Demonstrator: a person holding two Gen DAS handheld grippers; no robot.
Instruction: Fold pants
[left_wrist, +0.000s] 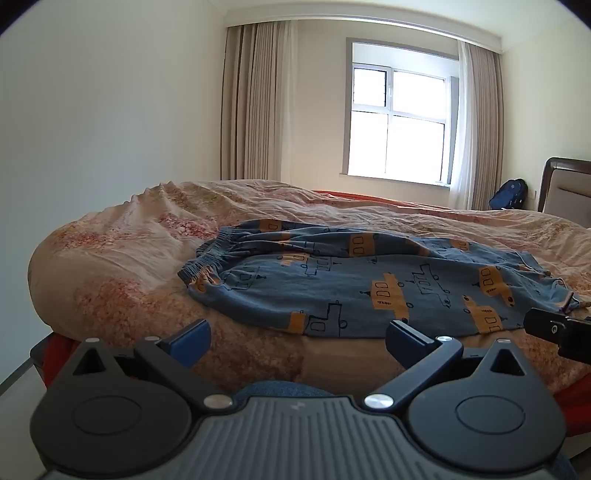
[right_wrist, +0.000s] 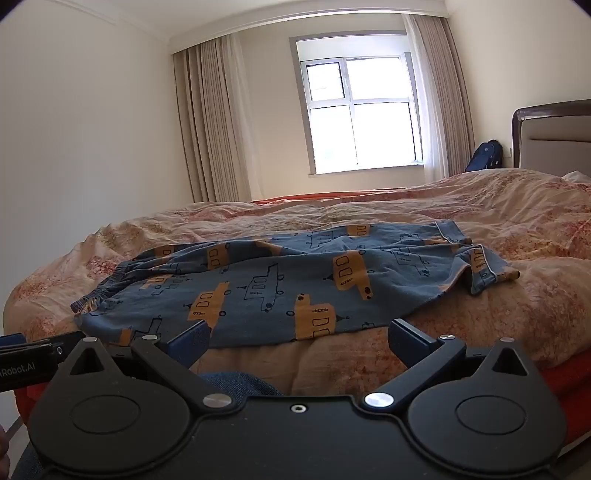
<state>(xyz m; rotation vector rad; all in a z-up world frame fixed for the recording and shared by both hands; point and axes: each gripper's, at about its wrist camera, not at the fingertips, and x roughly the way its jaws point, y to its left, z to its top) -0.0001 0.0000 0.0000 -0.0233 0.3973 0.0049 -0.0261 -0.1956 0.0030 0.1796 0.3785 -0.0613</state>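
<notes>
The bed (left_wrist: 110, 280), under a wrinkled floral quilt (right_wrist: 480, 206), is the landmark here, with the window (right_wrist: 360, 110) and curtains (right_wrist: 207, 122) beyond its far side and a blue backpack (right_wrist: 484, 155) on the floor near the headboard (right_wrist: 554, 136). The pants (right_wrist: 280, 284), blue with orange vehicle prints, lie spread along the bed's near edge, the elastic waistband (left_wrist: 210, 254) toward the foot end and the leg hems (right_wrist: 480, 269) bunched toward the headboard.

Both tools hang just off the bed's near edge, short of the cloth. The left gripper (left_wrist: 297, 338) stands wide open with nothing between its fingers; the right gripper (right_wrist: 297, 338) is likewise spread wide and empty.

The likely trouble is the soft quilt: a pinch at the near edge of the pants could catch the quilt along with the fabric and drag it up. The rumpled hems could also yield a single layer, so the fold comes out crooked. Uneven lifting by the two tools would skew the legs.
</notes>
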